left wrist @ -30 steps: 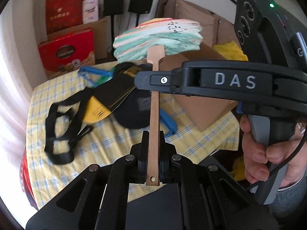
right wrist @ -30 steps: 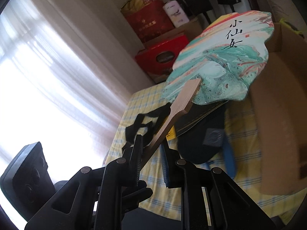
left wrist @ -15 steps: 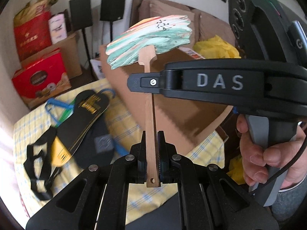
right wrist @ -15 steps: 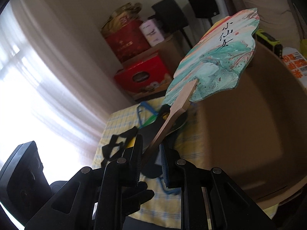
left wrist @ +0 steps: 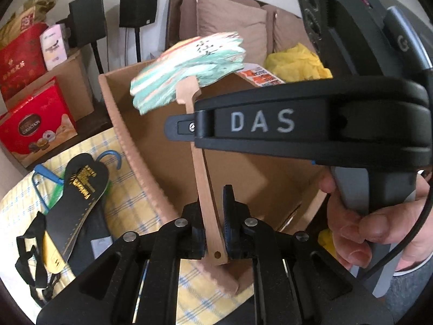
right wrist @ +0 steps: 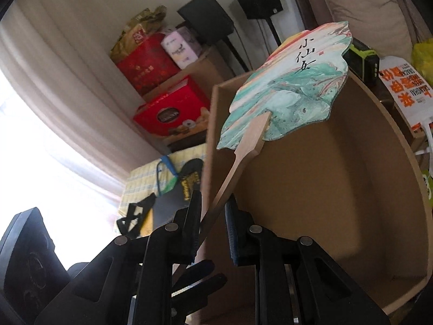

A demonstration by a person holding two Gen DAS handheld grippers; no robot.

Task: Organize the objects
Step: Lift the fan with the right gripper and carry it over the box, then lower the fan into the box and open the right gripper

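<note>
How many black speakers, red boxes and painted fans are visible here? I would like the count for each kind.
Black speakers: 2
Red boxes: 2
Painted fan: 1
Total: 5

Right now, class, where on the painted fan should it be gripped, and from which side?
Take the fan by its wooden handle, near the free end, coming from the side away from the painted head, fingers closing on its two flat faces. It is long, straight and flat; the head is broad and thin, giving nothing to pinch.
</note>
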